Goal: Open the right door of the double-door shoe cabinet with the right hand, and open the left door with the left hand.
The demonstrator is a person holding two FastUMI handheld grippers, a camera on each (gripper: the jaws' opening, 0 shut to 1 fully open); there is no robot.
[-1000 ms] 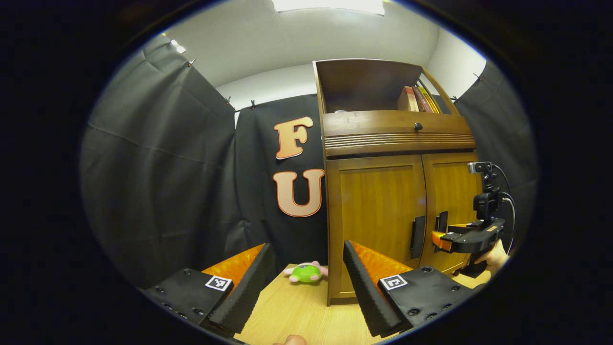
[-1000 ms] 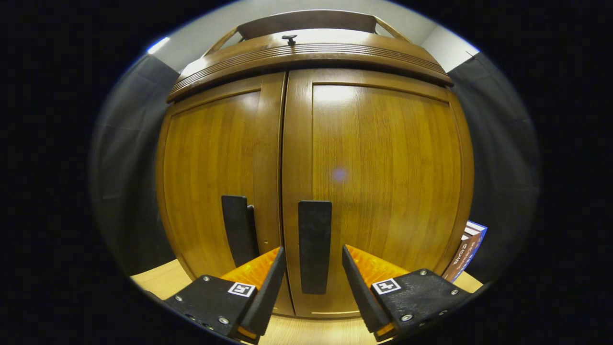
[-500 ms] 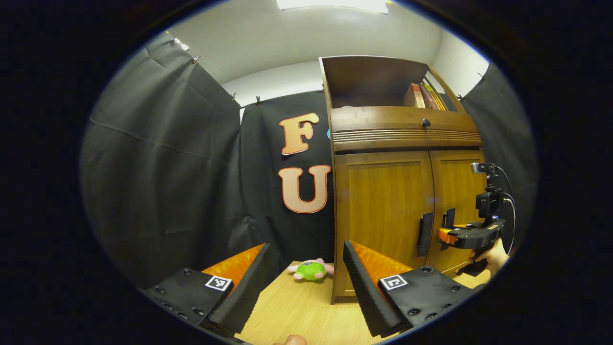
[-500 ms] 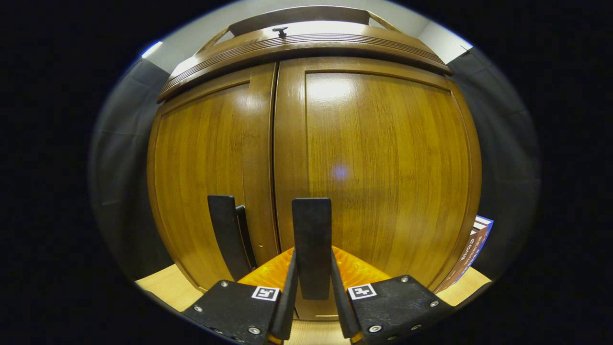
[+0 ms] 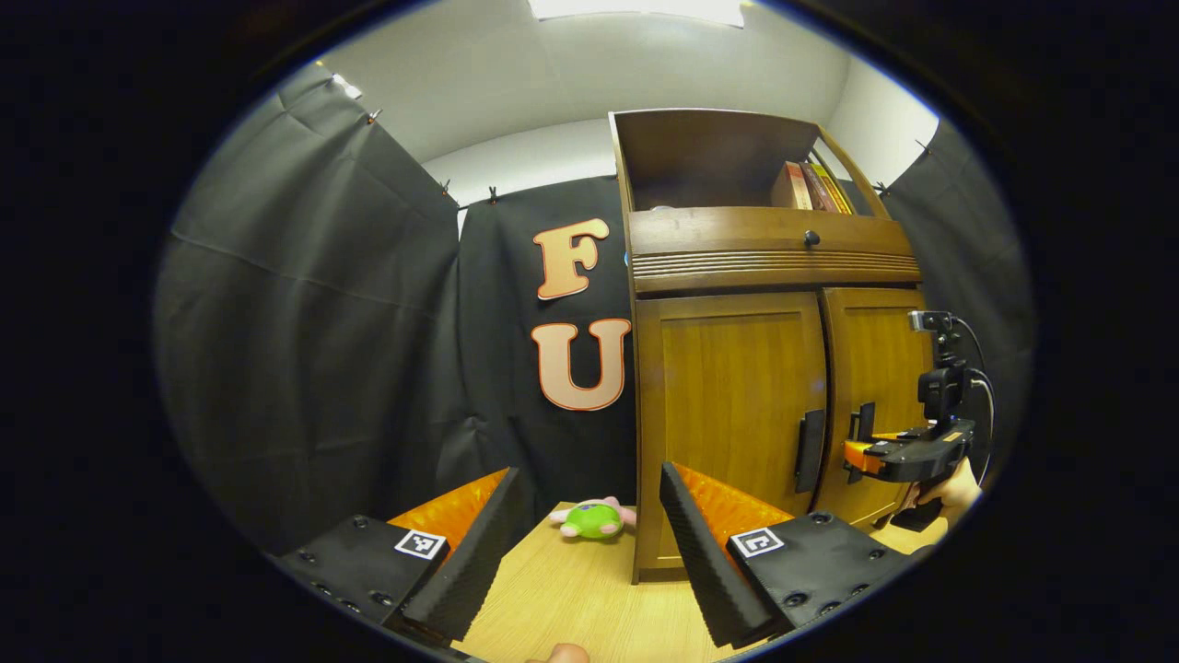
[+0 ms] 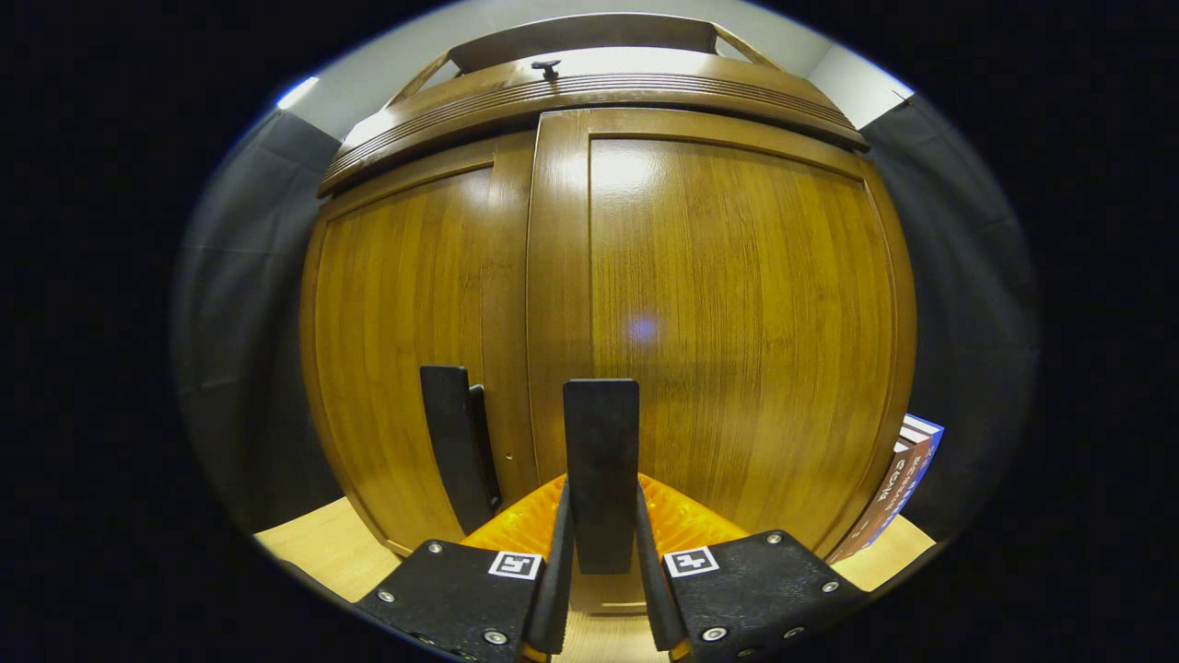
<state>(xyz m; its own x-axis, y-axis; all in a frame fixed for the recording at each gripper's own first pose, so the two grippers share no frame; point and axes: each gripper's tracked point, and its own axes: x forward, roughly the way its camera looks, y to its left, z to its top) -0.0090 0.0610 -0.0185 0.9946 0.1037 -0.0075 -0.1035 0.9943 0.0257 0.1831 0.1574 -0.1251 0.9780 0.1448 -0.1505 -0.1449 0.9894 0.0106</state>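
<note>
We see the cabinet (image 5: pixel 737 387) standing upright on the table (image 5: pixel 571 599), its front turned toward the right gripper (image 6: pixel 601 543). In the right gripper view the right door (image 6: pixel 737 341) stands slightly proud of the left door (image 6: pixel 405 341) along the centre seam, so it looks just off shut; the left door lies flat in its frame. Each door carries a flat handle with its long axis vertical, set beside the seam: the right handle (image 6: pixel 601 460) and the left handle (image 6: pixel 447 433). The right gripper's fingers are drawn together, one on each side of the right handle, pressing on its lower part. In the left gripper view we see the same gripper (image 5: pixel 857 458) level at the handles, held by a hand (image 5: pixel 953 488). The left gripper (image 5: pixel 589 543) has its fingers wide apart, holding and touching nothing, well short of the cabinet. A green plush toy (image 5: pixel 592 518) lies on the table beside the cabinet's left flank. Books (image 5: pixel 811 187) stand on the top shelf.
</note>
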